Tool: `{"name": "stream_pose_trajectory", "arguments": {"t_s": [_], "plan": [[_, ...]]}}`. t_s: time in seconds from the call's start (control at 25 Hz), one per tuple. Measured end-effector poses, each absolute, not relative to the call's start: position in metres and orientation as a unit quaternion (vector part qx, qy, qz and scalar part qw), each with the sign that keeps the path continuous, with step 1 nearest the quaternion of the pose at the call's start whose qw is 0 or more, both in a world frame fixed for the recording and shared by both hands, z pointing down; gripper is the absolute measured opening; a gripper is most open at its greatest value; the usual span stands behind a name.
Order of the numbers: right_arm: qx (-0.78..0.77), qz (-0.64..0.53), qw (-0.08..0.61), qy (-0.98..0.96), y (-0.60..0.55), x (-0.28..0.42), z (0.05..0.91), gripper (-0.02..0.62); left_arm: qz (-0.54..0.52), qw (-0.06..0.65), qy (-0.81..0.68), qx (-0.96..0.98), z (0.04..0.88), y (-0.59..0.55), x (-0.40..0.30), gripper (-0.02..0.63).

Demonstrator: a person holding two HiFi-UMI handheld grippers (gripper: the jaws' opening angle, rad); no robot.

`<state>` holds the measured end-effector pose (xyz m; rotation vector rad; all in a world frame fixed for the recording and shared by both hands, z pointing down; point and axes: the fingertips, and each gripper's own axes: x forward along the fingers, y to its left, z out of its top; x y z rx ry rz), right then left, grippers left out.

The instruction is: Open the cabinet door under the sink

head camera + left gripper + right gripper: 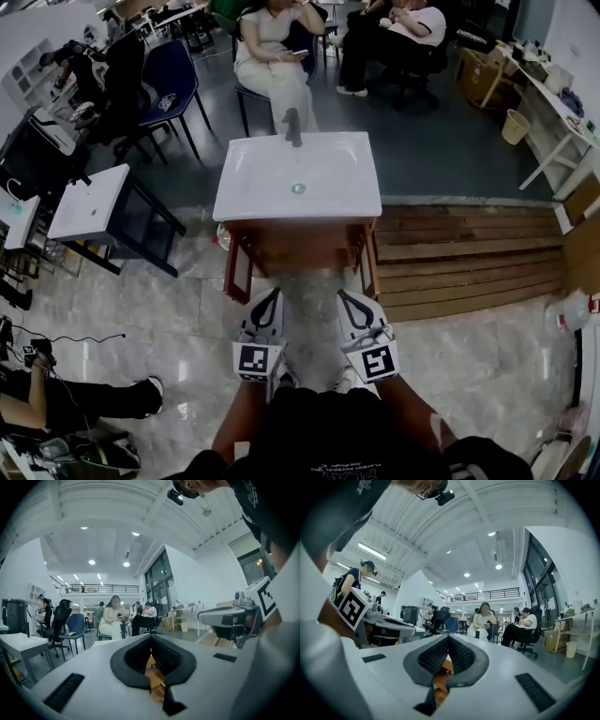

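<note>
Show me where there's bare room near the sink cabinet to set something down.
Bare marble floor lies between the cabinet and the black stand at left, and on the near side of the wooden planks at right. The sink basin is empty. Crowded: chairs and seated people behind the faucet.

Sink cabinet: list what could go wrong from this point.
1. The left door and right door under the sink look swung outward. The left gripper and right gripper, held just in front of them, could knock a door edge on any forward move.
2. Both grippers are shut and empty, so reaching for a door now would probably push it rather than grasp it.
</note>
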<state>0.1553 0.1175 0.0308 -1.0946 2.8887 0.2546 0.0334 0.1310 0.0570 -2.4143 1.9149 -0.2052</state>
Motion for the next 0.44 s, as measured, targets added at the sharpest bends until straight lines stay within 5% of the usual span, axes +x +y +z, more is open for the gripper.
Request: {"name": "stream_pose_trajectory", "arguments": {"t_s": [0.44], "plan": [[-0.36, 0.105, 0.027, 0.927, 0.125, 0.18, 0.024, 0.025, -0.063, 0.057, 0.605, -0.792, 0.045, 0.142, 0.073, 0.023]]}}
